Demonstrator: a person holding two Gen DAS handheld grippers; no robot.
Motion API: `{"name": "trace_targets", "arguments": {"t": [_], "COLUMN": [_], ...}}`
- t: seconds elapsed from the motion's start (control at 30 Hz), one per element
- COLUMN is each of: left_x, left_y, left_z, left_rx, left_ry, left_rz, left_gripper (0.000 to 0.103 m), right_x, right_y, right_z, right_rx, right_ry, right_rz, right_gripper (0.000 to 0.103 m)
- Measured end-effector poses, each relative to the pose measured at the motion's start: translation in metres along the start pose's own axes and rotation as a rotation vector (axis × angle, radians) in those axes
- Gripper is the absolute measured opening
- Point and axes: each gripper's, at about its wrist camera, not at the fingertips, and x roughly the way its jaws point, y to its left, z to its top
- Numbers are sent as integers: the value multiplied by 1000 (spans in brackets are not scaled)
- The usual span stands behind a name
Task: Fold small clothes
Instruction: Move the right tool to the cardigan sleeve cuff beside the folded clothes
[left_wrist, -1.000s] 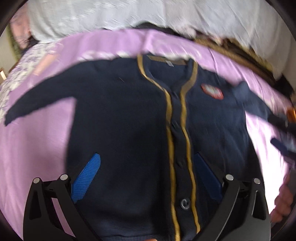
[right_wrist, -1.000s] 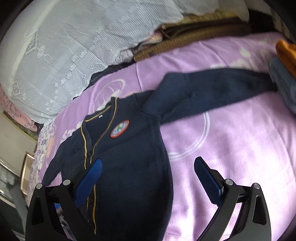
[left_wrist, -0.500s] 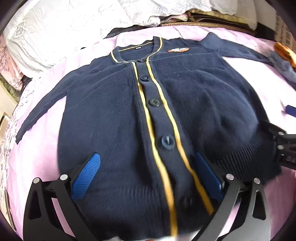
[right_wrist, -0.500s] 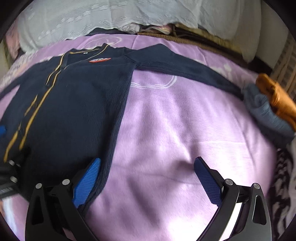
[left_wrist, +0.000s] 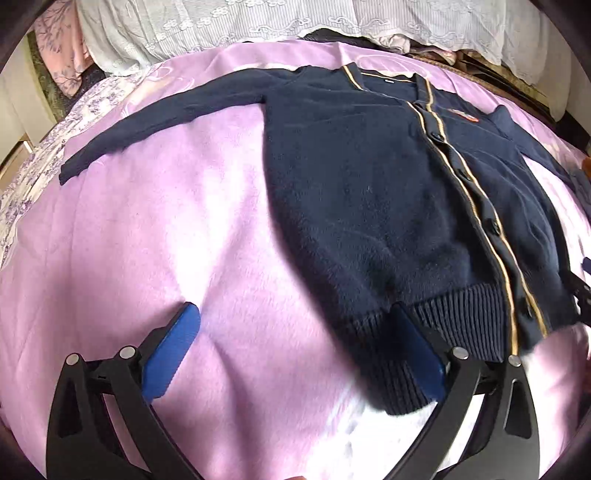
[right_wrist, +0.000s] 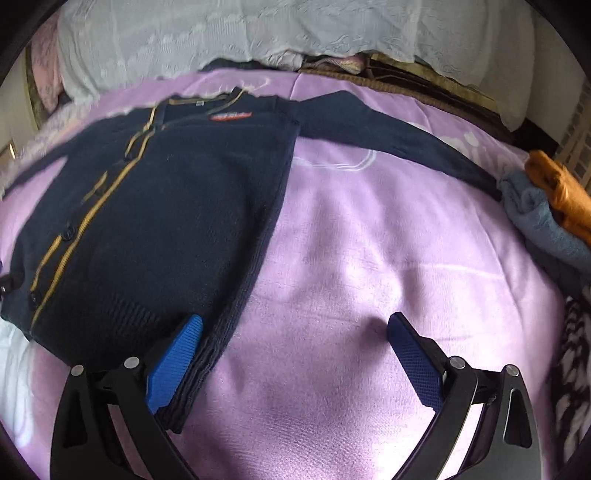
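Both tools swung outward since 0.5 s ago, left tool (left_wrist: 295, 354) & right tool (right_wrist: 295, 354) now spread wide, holding nothing, at opposite hem corners of the fuzzy navy knit cardigan (left_wrist: 388, 192), flat on the purple bed blanket (left_wrist: 147, 240), collar-to-hem axis running away, sleeves out sideways.

Both tongs, left (left_wrist: 293, 347) and right (right_wrist: 295, 354), were built of black skeletal frames, fitted with ribbed blue pads (right_wrist: 173, 363) and studded with silver screws (left_wrist: 460, 352).

A home bedroom: a lilac blanket (right_wrist: 369, 240) covers the bed, lace-covered pillows (right_wrist: 258, 33) behind.
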Motion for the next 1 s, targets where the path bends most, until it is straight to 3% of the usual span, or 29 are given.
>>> {"name": "trace_targets", "arguments": {"t": [0.2,0.37,0.5,0.53,0.6,0.7,0.83,0.93,1.0], "left_x": [-23,-40,-45,-45,-40,-27,-3,18,45], "left_y": [-3,-35,-84,-99,-120,-145,-158,-159,-158], "left_z": [20,50,72,78,89,111,151,163,164], "left_rx": [0,19,85,103,119,120,59,4,-57], "left_ry": [-52,-101,-132,-140,-140,-98,-67,-70,-20], "left_rz": [-22,-134,-174,-171,-183,-223,-217,-151,-160], "left_gripper": [99,99,99,99,99,99,99,99,99], "right_x": [4,0,-16,-14,-3,15,44,70,87], "right_y": [-11,-26,-82,-99,-130,-165,-202,-213,-221], "right_z": [-3,12,50,58,71,80,88,95,95], "right_rx": [48,87,303,368,487,623,844,982,1077], "right_ry": [-3,-13,-165,-170,-169,-164,-157,-140,-124], "right_rz": [70,108,6,12,12,43,88,62,26], "right_gripper": [100,99,98,97,84,73,71,71,71]}}
